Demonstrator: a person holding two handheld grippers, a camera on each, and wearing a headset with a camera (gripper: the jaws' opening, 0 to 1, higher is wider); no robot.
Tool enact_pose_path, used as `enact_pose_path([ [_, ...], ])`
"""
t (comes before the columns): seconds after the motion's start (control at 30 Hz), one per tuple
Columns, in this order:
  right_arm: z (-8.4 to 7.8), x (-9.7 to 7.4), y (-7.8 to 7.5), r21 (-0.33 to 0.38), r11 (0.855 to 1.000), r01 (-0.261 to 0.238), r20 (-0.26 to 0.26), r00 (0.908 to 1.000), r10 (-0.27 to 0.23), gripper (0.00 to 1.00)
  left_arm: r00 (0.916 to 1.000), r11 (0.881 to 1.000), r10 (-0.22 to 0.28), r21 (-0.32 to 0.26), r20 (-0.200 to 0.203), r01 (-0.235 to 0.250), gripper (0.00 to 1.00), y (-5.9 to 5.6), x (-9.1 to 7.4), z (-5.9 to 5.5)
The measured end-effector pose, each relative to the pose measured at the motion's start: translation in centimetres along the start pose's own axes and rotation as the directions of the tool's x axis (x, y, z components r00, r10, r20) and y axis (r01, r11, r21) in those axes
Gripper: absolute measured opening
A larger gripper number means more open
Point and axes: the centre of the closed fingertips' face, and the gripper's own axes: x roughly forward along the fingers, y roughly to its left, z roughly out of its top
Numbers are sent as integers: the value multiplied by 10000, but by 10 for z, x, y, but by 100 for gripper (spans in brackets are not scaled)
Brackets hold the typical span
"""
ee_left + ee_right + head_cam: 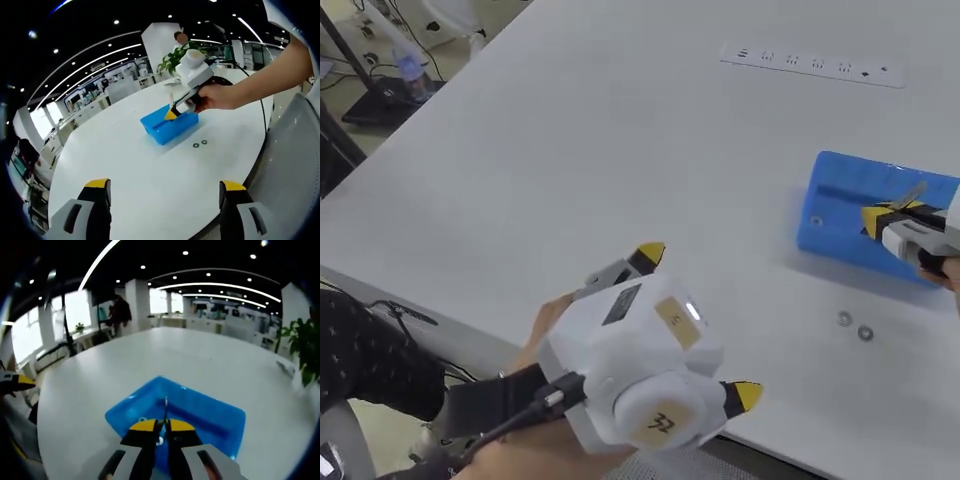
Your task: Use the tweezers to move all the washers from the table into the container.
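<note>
Right gripper [162,426], clamped on tweezers [165,409], hangs over container [215,422], presumably for release; 2 washers [844,319] lie outside; left gripper [165,192] spread, idle.

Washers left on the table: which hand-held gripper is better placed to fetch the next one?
Right. The right hand-held gripper holds the tweezers over the blue container, beside the two washers; the left hand-held gripper is open, tool-less and farther off.

Bright, even light falls from ceiling strips [215,283] and spots (seen in both gripper views) onto the white bench [620,150], which glares softly. Shadows are faint. Fisheye edges bend hard; the head view is slightly blurred.
</note>
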Motion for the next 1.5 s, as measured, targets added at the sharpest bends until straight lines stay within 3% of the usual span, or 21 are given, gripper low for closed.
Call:
enact_pose_path([
  [0.03,4,-2,1,-194,9998,-87,228,9997,91,4,10000,10000,9,2,-28,-9,92,0,0,0],
  [0.13,6,-9,7,-129,9996,-239,187,9995,242,4,10000,10000,48,-5,-36,-48,92,1,0,0],
  [0.27,16,-30,16,122,9985,-528,484,9975,522,4,10000,10000,86,39,-33,-86,92,2,0,0],
  [0.6,20,-69,30,399,9974,-607,1220,9910,554,3,9999,9999,115,20,-50,-115,92,2,0,-1],
  [0.8,2,-75,44,688,9918,-1074,759,9919,1021,3,9999,9999,88,81,-56,-88,91,1,0,-1],
  [1.0,-15,-76,61,469,9868,-1551,269,9877,1540,3,9998,9999,90,107,-161,-88,91,1,1,-3],
  [1.17,-28,-75,64,179,9875,-1565,-210,9874,1569,3,9998,9999,67,150,-196,-64,91,1,1,-3],
  [1.5,-46,-67,69,248,9857,-1665,-953,9811,1681,4,9997,9999,51,132,-240,-48,91,1,1,-4],
])
